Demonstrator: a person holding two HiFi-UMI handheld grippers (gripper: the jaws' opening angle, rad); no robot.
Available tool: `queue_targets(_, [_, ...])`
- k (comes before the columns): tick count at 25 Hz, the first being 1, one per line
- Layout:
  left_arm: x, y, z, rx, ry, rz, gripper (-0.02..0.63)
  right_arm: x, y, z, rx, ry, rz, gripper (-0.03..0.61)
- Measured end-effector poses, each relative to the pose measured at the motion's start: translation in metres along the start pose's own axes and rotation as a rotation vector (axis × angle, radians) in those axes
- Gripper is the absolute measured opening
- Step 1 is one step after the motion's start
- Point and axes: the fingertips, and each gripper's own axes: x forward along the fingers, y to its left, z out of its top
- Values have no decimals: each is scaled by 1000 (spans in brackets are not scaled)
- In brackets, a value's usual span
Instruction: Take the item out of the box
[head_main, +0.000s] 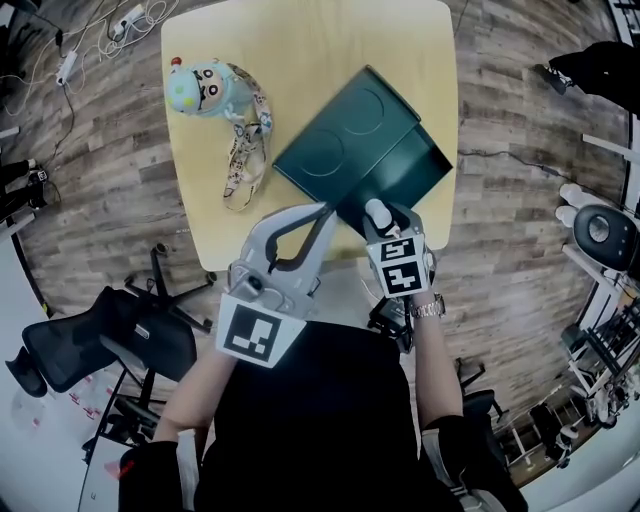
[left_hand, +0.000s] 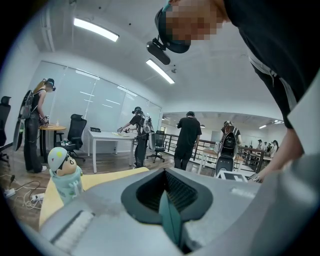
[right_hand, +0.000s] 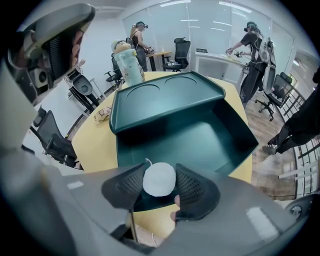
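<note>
A dark green box lies open on the yellow table, its lid folded back. My left gripper is shut on the box's thin near edge, which stands between its jaws. A white round item with a short thread on top sits between the pads of my right gripper, touching both, above the near side of the box's hollow. In the head view that gripper is at the box's near edge, the white item showing at its tip.
A pale blue cartoon-figure bottle with a patterned strap lies at the table's far left. A black office chair stands left of the person. Cables lie on the wooden floor. Several people work at desks beyond.
</note>
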Motion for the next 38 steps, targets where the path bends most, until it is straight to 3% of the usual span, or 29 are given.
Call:
queue_targets(21, [-14, -25, 9, 44, -28, 7, 2, -30, 10, 4, -7, -97, 25, 166])
queue_targets(38, [-43, -64, 19, 72, -65, 39, 2, -84, 11, 12, 13, -253, 18, 167])
